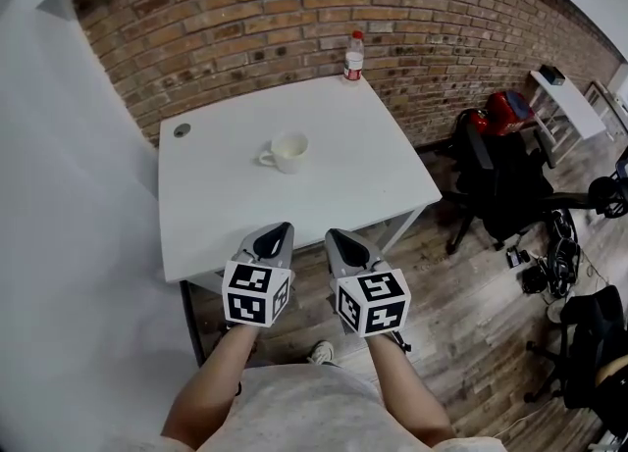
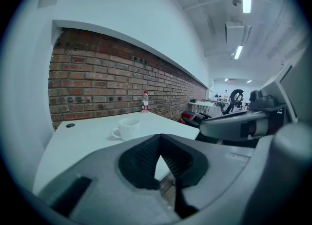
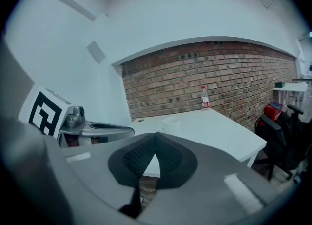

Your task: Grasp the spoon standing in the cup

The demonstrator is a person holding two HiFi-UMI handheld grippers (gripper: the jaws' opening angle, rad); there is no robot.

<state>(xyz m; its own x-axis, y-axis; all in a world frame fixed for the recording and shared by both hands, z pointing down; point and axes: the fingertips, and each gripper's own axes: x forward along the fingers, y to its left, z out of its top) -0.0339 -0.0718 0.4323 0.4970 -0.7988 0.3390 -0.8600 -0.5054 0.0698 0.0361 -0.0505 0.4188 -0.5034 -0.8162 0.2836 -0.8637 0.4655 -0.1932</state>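
A white cup (image 1: 286, 153) with its handle to the left stands in the middle of the white table (image 1: 373, 175); no spoon shows in it in any view. My left gripper (image 1: 281, 231) and right gripper (image 1: 336, 237) hover side by side over the table's near edge, well short of the cup. Both are shut, tips touching, with nothing between them. In the left gripper view the cup (image 2: 127, 128) lies beyond the closed tips (image 2: 160, 139). The right gripper view shows the cup (image 3: 171, 121) just above its closed tips (image 3: 155, 136).
A small bottle with a red label (image 1: 354, 56) stands at the table's far edge by the brick wall (image 1: 294, 9). A round cable grommet (image 1: 183, 130) sits at the far left corner. Black office chairs (image 1: 500, 180) and cables crowd the wooden floor to the right.
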